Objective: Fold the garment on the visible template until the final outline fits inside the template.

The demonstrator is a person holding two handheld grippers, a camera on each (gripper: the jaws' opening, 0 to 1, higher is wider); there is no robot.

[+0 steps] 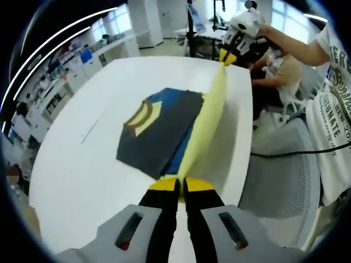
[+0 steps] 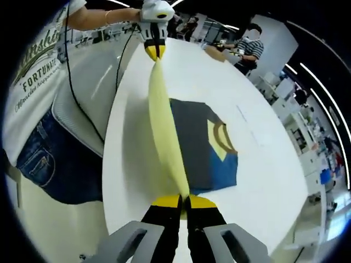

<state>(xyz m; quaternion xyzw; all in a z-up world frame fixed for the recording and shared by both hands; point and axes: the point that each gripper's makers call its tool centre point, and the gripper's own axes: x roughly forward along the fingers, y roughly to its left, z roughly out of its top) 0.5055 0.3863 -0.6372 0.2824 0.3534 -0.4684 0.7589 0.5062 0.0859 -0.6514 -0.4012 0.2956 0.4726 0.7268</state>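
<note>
A folded garment [image 1: 159, 137] lies on the white table [image 1: 82, 164]; it is dark navy with a blue panel and a yellow-and-olive collar mark. Its yellow edge [image 1: 211, 115] is lifted and stretched taut between both grippers. My left gripper [image 1: 181, 184] is shut on the near end, and the right gripper [image 1: 227, 55] pinches the far end. In the right gripper view the same garment [image 2: 200, 145] sits right of the raised yellow strip [image 2: 164, 131]. There my right gripper [image 2: 184, 200] is shut on the strip and the left gripper [image 2: 155, 52] holds the other end.
A grey mesh chair [image 1: 279, 164] with a black cable [image 1: 301, 152] across it stands at the table's edge. The person [image 2: 38, 60] in a white printed shirt stands beside it. Another person [image 2: 249, 46] sits at the far end. A faint line [image 1: 94, 125] marks the table.
</note>
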